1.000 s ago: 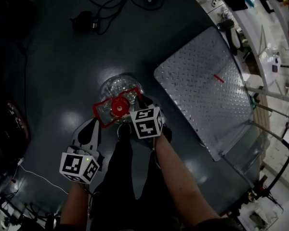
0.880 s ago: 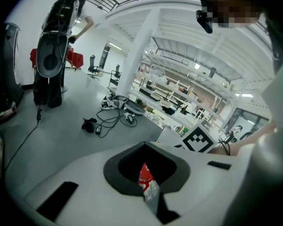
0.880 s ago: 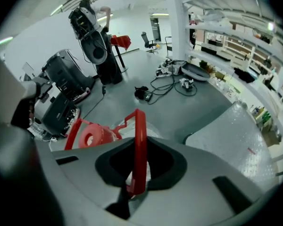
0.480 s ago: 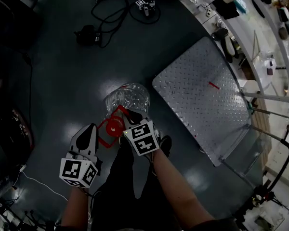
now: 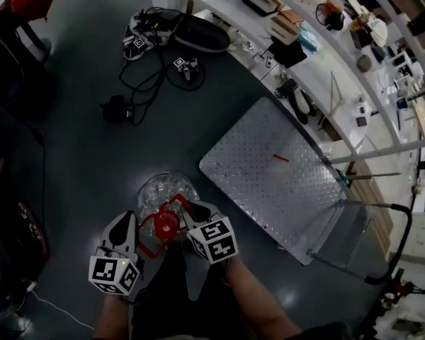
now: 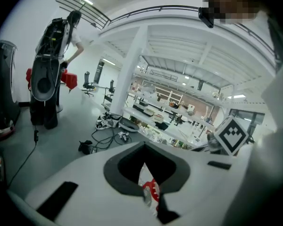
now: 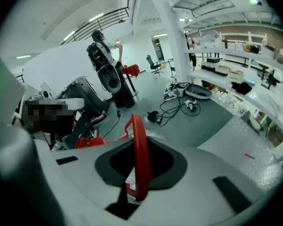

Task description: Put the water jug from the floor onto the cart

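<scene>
The clear water jug [image 5: 163, 193] with a red cap [image 5: 166, 227] and red handle [image 5: 176, 205] hangs in front of me, held from both sides. My left gripper [image 5: 137, 227] is shut on the handle's left part; a bit of red and clear plastic [image 6: 151, 192] shows between its jaws. My right gripper [image 5: 185, 220] is shut on the red handle bar [image 7: 139, 161], which stands upright between its jaws. The cart [image 5: 269, 172], a low diamond-plate platform with a dark push handle [image 5: 400, 246], stands to the right of the jug and shows at the right gripper view's edge [image 7: 254, 157].
Black cables and a power brick [image 5: 117, 108] lie on the dark floor beyond the jug. A long white bench with shelves [image 5: 319, 41] runs behind the cart. A person with a backpack [image 6: 54, 65] stands far off by a red chair [image 6: 68, 79].
Both grippers have risen together with the jug by its red handle. The jug now sits lower in the head view, and more of the room beyond shows.
</scene>
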Demonstrator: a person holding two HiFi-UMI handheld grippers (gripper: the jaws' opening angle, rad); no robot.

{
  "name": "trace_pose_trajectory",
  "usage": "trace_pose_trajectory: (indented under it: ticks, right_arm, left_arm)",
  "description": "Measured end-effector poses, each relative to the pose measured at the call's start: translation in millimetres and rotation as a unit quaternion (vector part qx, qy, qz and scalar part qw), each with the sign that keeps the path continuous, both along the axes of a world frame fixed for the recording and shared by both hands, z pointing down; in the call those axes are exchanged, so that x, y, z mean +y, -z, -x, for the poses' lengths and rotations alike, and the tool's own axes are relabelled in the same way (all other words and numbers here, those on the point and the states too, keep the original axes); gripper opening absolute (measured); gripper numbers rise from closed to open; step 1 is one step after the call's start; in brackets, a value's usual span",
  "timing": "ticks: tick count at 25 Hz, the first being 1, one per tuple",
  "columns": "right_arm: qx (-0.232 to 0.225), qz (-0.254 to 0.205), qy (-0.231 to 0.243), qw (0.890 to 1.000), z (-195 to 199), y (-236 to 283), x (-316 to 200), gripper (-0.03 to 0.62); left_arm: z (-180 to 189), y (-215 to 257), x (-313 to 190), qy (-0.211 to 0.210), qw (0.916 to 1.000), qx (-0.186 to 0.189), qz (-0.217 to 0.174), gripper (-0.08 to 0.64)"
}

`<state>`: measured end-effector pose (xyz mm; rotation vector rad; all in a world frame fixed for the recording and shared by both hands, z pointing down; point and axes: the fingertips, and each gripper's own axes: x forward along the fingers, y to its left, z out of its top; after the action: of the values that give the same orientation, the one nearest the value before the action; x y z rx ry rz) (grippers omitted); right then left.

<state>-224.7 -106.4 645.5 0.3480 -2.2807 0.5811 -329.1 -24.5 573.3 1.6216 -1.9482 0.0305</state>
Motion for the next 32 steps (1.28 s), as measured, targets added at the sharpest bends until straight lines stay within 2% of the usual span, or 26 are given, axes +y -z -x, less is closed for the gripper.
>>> trace_pose_trajectory:
  ticks: [7,12,16,21,23,27,32]
  right_arm:
    - [-0.011,-0.040,-0.022,0.999,-33.1,87.9,-4.0,0.029]
    - [-0.008,-0.071,-0.081,0.994,-67.9,124.0,-18.9,0.029]
    - [-0.005,-0.086,-0.140,0.986,-116.7,143.1,-39.8,0.029]
    - [-0.012,-0.099,-0.221,0.970,-187.9,158.9,-80.7,0.029]
    - [-0.018,-0.100,-0.239,0.966,-212.7,161.8,-92.5,0.029]
    - [-0.018,-0.094,-0.261,0.961,-251.8,153.5,-118.0,0.029]
    - [-0.017,-0.073,-0.271,0.960,-309.8,141.5,-161.1,0.031]
  left_arm:
    - [-12.5,66.1,-9.0,-0.040,0.9984,-0.013,-0.039,0.008]
    - [-36.9,91.2,-30.6,-0.102,0.9927,-0.013,-0.063,0.008]
    - [-76.7,101.5,-49.0,-0.160,0.9847,0.001,-0.069,0.008]
    - [-128.4,109.8,-87.2,-0.228,0.9714,-0.005,-0.067,0.008]
    - [-147.0,114.6,-104.9,-0.236,0.9689,-0.004,-0.073,0.008]
    - [-175.2,123.4,-149.6,-0.223,0.9713,0.006,-0.082,0.008]
    - [-247.0,129.9,-214.4,-0.258,0.9629,-0.004,-0.078,0.008]
